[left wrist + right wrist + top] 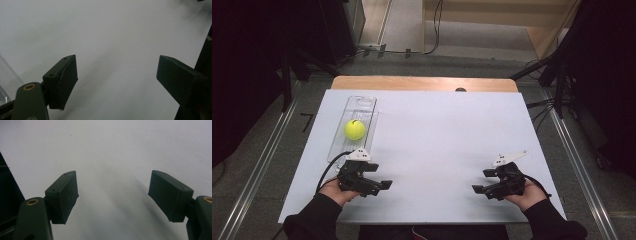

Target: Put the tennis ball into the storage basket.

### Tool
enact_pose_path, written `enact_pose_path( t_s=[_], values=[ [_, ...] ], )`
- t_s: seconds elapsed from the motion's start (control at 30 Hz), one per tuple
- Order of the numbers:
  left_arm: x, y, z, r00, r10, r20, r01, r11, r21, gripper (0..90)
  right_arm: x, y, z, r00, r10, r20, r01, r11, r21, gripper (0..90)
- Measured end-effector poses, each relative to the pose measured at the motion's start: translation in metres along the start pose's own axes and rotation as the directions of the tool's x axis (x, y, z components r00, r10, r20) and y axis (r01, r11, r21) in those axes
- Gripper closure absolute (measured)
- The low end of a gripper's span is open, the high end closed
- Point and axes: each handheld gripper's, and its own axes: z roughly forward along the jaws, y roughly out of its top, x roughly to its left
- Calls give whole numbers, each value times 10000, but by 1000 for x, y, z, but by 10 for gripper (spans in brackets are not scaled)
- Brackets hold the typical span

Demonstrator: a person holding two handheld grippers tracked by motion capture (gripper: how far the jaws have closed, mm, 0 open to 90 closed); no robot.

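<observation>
The left gripper (384, 185) and the right gripper (476, 189) both rest low on the white table (447, 135) near its front edge, well apart, pointing inward toward each other, jaws spread wide with nothing between them. The yellow ball (355, 129) lies in a clear tray (367, 102) at the far left, just beyond the left gripper. Judged light, round and prone to roll, it should be gripped across its widest part.
</observation>
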Motion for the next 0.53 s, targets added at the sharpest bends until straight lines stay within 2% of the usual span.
enact_pose_path(
  t_s=[0.53],
  values=[
    [0,0,0,10000,39,33,-39,10000,-11,178,0,0,1,10000,-78,-25,78,10000,12,216]
  ],
)
